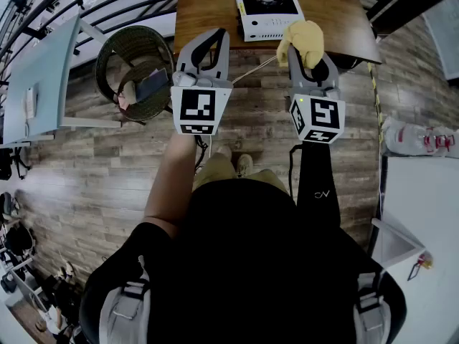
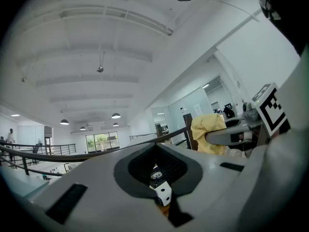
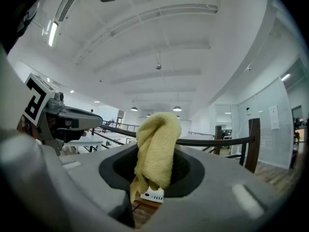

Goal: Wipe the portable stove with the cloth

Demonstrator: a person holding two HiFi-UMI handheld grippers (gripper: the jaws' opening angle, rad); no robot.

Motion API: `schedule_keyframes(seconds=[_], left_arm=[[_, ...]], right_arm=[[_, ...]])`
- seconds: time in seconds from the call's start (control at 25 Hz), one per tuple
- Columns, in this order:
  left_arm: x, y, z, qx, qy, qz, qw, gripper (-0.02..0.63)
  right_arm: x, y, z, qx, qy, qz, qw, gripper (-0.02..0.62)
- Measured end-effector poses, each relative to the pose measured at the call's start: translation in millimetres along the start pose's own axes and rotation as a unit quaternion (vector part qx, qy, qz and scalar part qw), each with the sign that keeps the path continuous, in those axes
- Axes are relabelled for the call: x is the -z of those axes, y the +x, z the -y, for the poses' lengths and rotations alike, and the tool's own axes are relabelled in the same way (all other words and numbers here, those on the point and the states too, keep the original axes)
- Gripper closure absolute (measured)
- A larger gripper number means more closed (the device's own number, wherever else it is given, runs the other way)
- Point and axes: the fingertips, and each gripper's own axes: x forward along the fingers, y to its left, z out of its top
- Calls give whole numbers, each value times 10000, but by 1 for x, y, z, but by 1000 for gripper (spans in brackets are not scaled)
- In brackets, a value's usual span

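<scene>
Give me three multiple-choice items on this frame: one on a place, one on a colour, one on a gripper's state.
1. Where is the portable stove? A on the floor; B on the wooden table; C in the wicker chair.
2. What colour is the cloth? A yellow; B blue; C red.
3. How is the right gripper? A open, empty; B shut on the stove; C shut on the cloth.

1 B: the head view shows it on the tabletop. 2 A: yellow in every view. 3 C: the cloth is pinched between its jaws.

Yellow cloth (image 1: pixel 305 40), black-topped white stove (image 1: pixel 267 9), brown wooden table (image 1: pixel 208 13)
</scene>
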Motion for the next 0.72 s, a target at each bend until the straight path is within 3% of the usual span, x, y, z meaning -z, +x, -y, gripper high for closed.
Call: schedule_keyframes(seconds=[0.72], left_arm=[[7,13,-14,-64,15,-38,10000,600]], right_arm=[[11,17,0,-196,170,-41,9997,476]])
